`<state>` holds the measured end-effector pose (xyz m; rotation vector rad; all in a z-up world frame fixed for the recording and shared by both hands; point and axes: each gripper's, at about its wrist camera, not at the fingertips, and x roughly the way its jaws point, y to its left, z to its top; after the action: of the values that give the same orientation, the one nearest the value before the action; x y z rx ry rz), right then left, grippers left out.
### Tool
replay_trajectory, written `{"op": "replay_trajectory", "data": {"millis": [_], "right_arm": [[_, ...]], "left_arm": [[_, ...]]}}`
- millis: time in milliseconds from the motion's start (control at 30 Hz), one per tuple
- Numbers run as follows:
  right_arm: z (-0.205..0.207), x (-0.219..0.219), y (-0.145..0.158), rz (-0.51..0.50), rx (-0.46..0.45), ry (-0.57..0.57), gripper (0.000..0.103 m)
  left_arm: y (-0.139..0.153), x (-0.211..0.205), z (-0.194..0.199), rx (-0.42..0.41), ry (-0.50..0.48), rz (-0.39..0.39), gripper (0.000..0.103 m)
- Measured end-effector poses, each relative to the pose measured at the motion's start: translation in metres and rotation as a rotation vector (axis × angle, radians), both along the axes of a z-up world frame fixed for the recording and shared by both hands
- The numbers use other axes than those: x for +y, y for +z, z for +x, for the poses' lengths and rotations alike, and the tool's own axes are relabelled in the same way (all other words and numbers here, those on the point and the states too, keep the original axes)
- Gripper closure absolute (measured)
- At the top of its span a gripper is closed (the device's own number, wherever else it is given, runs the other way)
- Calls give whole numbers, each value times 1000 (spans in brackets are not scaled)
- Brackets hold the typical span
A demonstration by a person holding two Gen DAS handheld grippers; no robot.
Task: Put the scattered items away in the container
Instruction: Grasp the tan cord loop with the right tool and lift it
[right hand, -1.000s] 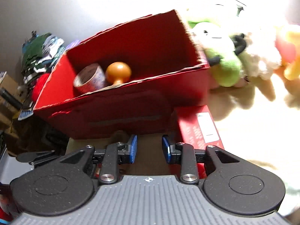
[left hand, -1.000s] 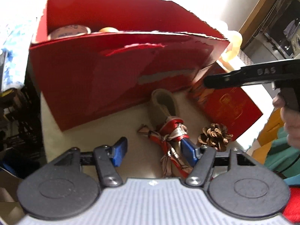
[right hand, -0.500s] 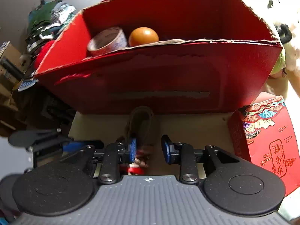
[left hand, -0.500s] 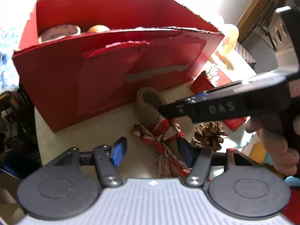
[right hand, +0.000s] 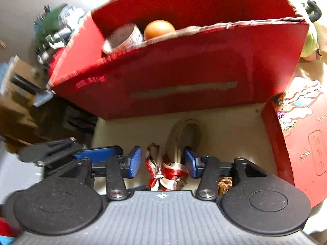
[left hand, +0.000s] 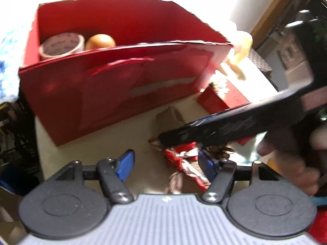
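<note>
A red-and-white scarf bundle (right hand: 165,169) tied to a beige loop (right hand: 186,134) lies on the table in front of the red cardboard container (right hand: 184,71). My right gripper (right hand: 162,162) hangs just over it. Its jaws are opening, with the bundle between the blue pads, which do not press on it. My left gripper (left hand: 165,165) is open and its jaws are widening too. The scarf bundle (left hand: 184,159) lies by its right pad, untouched. The right gripper's black body (left hand: 224,126) crosses above the bundle. A tape roll (right hand: 122,38) and an orange (right hand: 159,29) sit inside the container.
A pine cone (right hand: 224,183) lies right of the scarf, mostly hidden. A red patterned gift box (right hand: 302,143) stands at the right, close to the container. Plush toys (right hand: 310,40) sit behind it. Clutter and cardboard boxes (right hand: 20,102) lie past the table's left edge.
The right gripper swung left from the gift box, came down over the scarf bundle, and its jaws spread apart. In the left wrist view it now crosses lower, over the bundle.
</note>
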<state>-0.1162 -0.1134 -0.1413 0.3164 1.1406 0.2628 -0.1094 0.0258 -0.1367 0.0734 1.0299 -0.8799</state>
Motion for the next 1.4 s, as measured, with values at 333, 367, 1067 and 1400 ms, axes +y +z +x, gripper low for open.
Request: {"op": "replay_trajectory", "data": {"millis": [333,367,1067,1400], "right_arm": [[-9,-12,17,-30,-45,-58,57],[-9,-13,15,-45,-34,-62,56],[-35,-45,105,23,-192,-22,75],[23,-50,175,-91,-535,-45,75]], "left_arm": [[-12,-29,-8,-22,-93,83,31],[-14,-29,-6,-13,-84,88,33],[92,-40,-32,-261,-201,-33,59],[171,-75,39,-477,-140,-97,59]]}}
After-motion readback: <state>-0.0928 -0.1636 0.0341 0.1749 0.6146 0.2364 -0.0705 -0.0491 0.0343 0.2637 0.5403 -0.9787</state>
